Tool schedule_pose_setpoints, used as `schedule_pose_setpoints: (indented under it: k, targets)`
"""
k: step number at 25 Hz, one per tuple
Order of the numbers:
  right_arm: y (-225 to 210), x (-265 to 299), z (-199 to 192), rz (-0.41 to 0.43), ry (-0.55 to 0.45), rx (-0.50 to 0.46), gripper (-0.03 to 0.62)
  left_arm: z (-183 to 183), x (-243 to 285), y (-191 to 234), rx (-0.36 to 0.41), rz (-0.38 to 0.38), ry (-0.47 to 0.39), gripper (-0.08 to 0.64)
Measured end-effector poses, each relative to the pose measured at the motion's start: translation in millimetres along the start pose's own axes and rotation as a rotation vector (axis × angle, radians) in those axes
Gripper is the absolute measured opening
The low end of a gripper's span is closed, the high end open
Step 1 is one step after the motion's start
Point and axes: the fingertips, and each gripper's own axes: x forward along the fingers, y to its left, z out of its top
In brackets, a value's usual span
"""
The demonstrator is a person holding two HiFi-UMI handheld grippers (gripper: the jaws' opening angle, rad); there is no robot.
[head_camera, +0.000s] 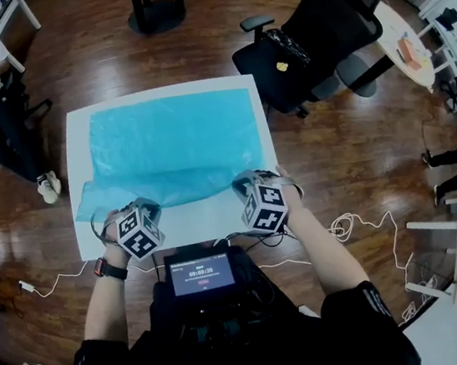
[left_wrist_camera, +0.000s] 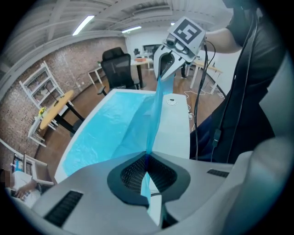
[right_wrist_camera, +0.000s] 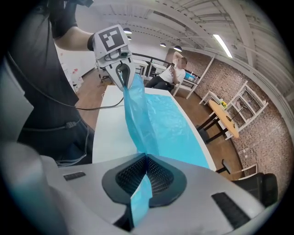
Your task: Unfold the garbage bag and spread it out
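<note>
1. Head view: the thin blue plastic garbage bag (head_camera: 175, 147) lies opened into a wide sheet over most of the white rectangular table (head_camera: 77, 127), reaching from the centre to the 12 o'clock edge.
   - The left gripper (head_camera: 126, 215) at 7 o'clock and the right gripper (head_camera: 250, 187) at 5 o'clock each hold a near corner.
   - A darker, doubled band runs between them along the 6 o'clock side, and the 8 o'clock end bunches at the table's edge.
   - Judged from this, the unfolding is largely done. Laying down and smoothing the near edge remains.

2. Left gripper view: the left gripper (left_wrist_camera: 147, 160) has its jaws pressed together on the bag's film, and a strip pokes out behind the pads.
   - From there the garbage bag (left_wrist_camera: 115, 128) rises as a taut ridge toward the right gripper (left_wrist_camera: 164, 69) at 12 o'clock, clear of the table (left_wrist_camera: 177, 124).
   - Its 10 o'clock portion lies flat but wrinkled.

3. Right gripper view: the right gripper (right_wrist_camera: 146, 160) likewise pinches the film between closed pads.
   - The garbage bag (right_wrist_camera: 161, 124) stretches up to the left gripper (right_wrist_camera: 121, 75) at 11 o'clock.
   - Bare table (right_wrist_camera: 110, 133) shows at 9 o'clock, so the near edge is not yet set down.
</note>
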Motion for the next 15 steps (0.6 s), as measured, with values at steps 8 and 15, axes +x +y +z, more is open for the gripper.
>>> schedule_pose_setpoints:
  k: [8,15]
  targets:
    - [23.0,9.6,-19.2,0.031,0.018,0.083,0.037,-13.3,16.1,-27.6,-0.008,-0.028,0.022,0.005]
    - [35.0,15.6,-38.5,0.032,0.060,0.133,0.038,-12.0,25.7,-44.2,-0.066,-0.057,-0.015,0.005]
